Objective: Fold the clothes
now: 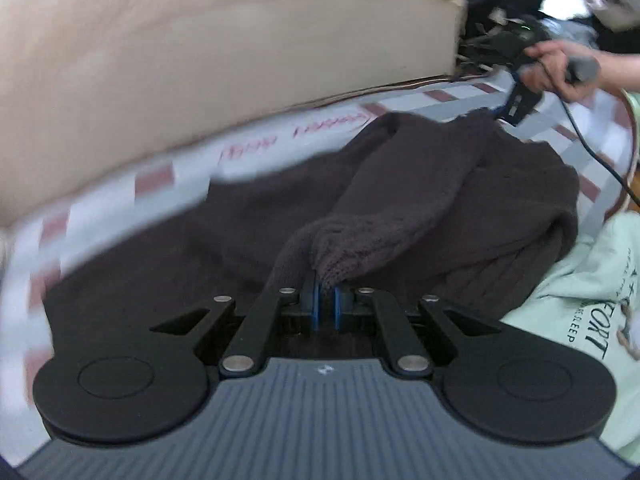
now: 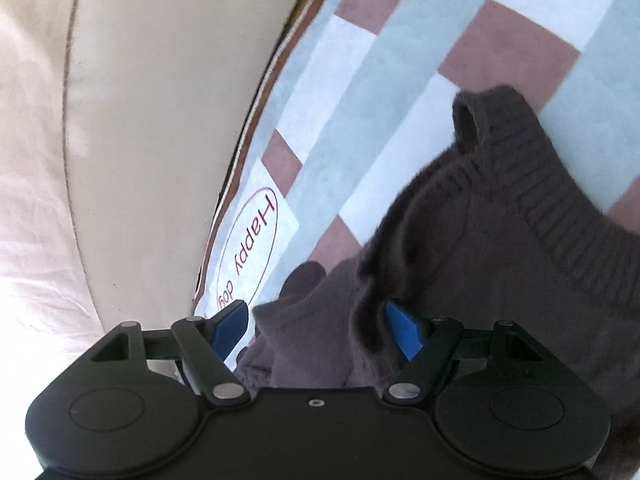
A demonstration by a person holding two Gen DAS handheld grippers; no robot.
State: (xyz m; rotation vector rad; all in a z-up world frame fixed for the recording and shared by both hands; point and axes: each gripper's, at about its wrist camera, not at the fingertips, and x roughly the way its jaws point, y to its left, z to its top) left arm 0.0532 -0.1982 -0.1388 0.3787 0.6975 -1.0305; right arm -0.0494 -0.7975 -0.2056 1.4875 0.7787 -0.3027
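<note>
"Happy dog" [image 2: 248, 248] reads in a red oval on the checked bed cover [image 2: 400, 40]. One dark brown knit sweater [image 1: 400, 184] fills mid-frame. Left tool [image 1: 326, 300] pinches its sleeve; right tool [image 2: 320, 320] is spread around a fold. Lower right, one mint garment [image 1: 580, 300] reads "SLEEP".

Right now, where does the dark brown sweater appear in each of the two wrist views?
Left wrist view: the dark brown sweater fills the centre, and a bunched fold runs down between the nearly closed blue fingers.
Right wrist view: it covers the lower right, its ribbed edge toward the top, with cloth between the spread fingers.
Shared landmark: the checked blanket under it.
</note>
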